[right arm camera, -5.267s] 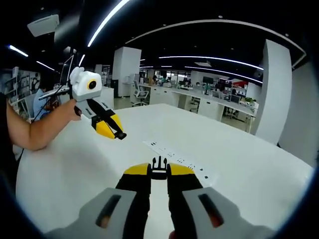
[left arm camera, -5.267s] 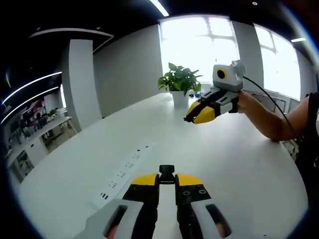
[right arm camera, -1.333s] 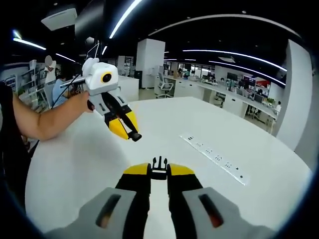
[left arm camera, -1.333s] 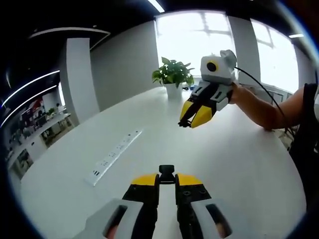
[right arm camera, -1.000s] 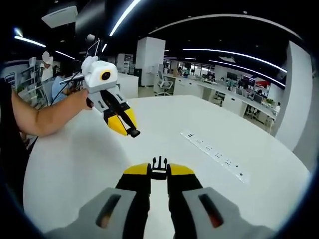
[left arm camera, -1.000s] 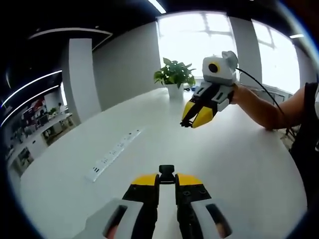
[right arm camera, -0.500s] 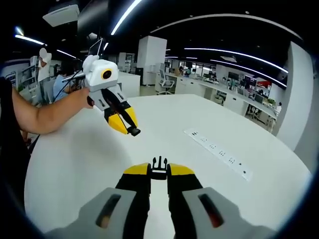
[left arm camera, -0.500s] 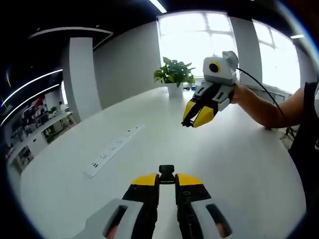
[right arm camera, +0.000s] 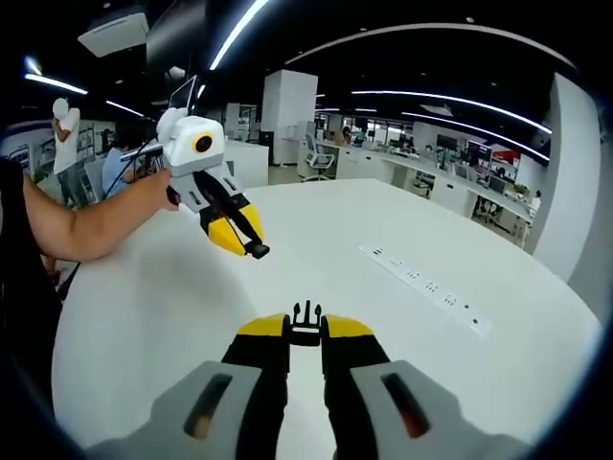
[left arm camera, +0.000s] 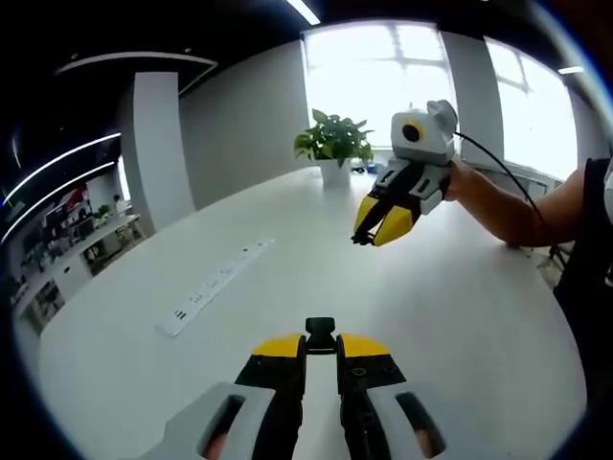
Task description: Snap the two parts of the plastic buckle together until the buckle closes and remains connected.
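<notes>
Buckle halves sit pinched at the tips: the socket half point(left arm camera: 320, 333) clamped in the left gripper point(left arm camera: 320, 347), the pronged half point(right arm camera: 306, 321) clamped in the right gripper point(right arm camera: 306, 335), well apart above the white table point(left arm camera: 450, 297). A power strip point(right arm camera: 428, 288) lies there; a potted plant point(left arm camera: 334, 153) stands near the windows.

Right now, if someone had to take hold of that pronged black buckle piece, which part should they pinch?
Its flat rear body, as the right hand-held gripper does now: the pronged buckle half is clamped from behind, so its prongs stick out forward, free to enter the other buckle half.
</notes>
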The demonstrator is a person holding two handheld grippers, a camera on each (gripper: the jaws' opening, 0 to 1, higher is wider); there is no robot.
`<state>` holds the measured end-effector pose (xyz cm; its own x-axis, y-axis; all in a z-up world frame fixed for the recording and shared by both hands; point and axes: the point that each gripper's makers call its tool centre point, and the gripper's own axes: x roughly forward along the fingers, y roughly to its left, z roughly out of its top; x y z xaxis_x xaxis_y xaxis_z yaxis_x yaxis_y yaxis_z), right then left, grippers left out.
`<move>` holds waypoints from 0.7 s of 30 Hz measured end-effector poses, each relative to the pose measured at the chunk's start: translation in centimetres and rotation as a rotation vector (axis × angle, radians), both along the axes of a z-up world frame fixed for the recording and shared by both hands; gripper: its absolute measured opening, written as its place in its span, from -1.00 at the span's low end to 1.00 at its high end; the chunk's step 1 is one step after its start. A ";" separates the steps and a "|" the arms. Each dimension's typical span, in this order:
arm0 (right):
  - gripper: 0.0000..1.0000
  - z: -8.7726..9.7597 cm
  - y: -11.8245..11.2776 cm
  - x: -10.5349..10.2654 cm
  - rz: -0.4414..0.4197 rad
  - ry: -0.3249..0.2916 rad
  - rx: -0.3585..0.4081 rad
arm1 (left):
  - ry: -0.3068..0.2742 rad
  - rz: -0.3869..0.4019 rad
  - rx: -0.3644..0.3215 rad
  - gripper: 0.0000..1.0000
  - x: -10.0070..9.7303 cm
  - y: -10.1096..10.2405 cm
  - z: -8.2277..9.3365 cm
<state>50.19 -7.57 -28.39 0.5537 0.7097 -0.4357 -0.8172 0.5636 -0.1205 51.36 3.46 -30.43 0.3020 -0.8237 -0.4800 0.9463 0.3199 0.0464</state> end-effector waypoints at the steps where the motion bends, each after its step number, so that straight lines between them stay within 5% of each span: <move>1: -0.78 0.0 0.1 -0.1 0.001 -0.001 0.000 | 0.001 -0.002 0.000 -0.80 -0.1 0.0 0.0; 21: -0.78 0.0 0.3 -1.3 0.005 -0.004 0.006 | 0.017 -0.002 0.010 -0.80 -1.6 0.3 -0.7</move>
